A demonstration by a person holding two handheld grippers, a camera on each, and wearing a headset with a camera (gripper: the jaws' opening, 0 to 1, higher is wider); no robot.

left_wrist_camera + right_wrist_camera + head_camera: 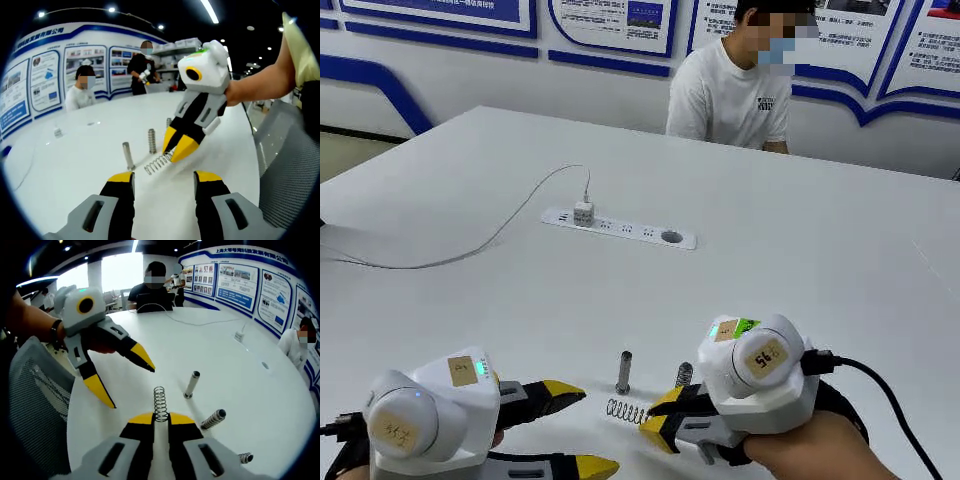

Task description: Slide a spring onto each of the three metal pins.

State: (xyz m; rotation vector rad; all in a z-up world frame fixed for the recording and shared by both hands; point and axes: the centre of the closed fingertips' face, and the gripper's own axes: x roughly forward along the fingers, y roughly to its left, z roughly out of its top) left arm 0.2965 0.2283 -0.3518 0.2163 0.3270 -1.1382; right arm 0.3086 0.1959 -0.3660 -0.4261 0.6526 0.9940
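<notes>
A loose coil spring lies level just above the white table, and my right gripper is shut on one end of it. In the right gripper view the spring sticks out forward from the closed yellow jaws. A bare metal pin stands upright just beyond it. Right of that, a pin wearing a spring stands half hidden by the right gripper. A second sprung pin is in the right gripper view. My left gripper stands open at the bottom left, with nothing between its fingers.
A white power strip with a charger cube and a trailing cable lies mid-table. A person in a white shirt sits at the far edge. A grey mesh chair is beside the table.
</notes>
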